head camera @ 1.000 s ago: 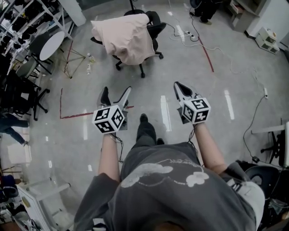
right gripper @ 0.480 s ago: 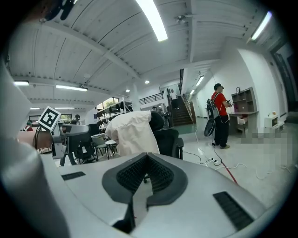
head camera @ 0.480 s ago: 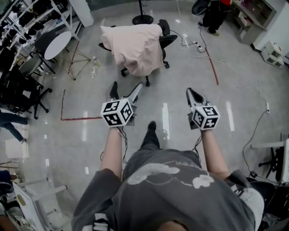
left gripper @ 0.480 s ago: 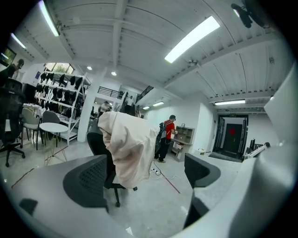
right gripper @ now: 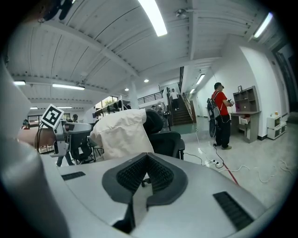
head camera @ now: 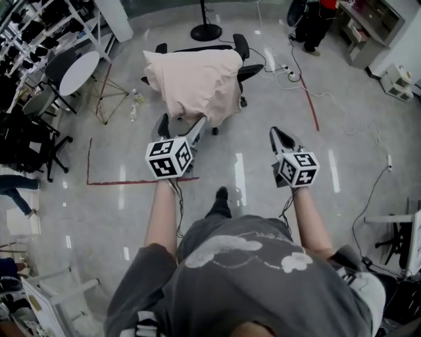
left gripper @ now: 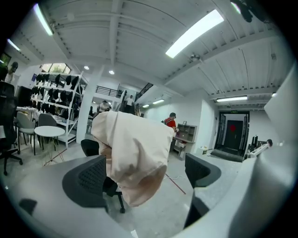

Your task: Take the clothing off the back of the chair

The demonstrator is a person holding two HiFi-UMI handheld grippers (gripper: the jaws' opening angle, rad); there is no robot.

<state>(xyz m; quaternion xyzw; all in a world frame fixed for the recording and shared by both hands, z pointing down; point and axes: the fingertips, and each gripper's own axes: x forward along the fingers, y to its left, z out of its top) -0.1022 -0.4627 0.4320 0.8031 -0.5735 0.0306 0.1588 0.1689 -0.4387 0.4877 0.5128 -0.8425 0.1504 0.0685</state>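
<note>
Ceiling strip lamps (left gripper: 193, 33) give bright, even light. Pale glare streaks mark the glossy floor (head camera: 240, 172) between the left gripper (head camera: 182, 125) and right gripper (head camera: 276, 133). Both gripper views bulge, with black corners and soft, blurred jaws.

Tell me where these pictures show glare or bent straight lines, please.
Head view: white streaks of lamp glare on the glossy floor. Left gripper view: fisheye bends the ceiling beams, corners are black, the clothing is sharp. Right gripper view: same bending, the ceiling lamp is overexposed.
</note>
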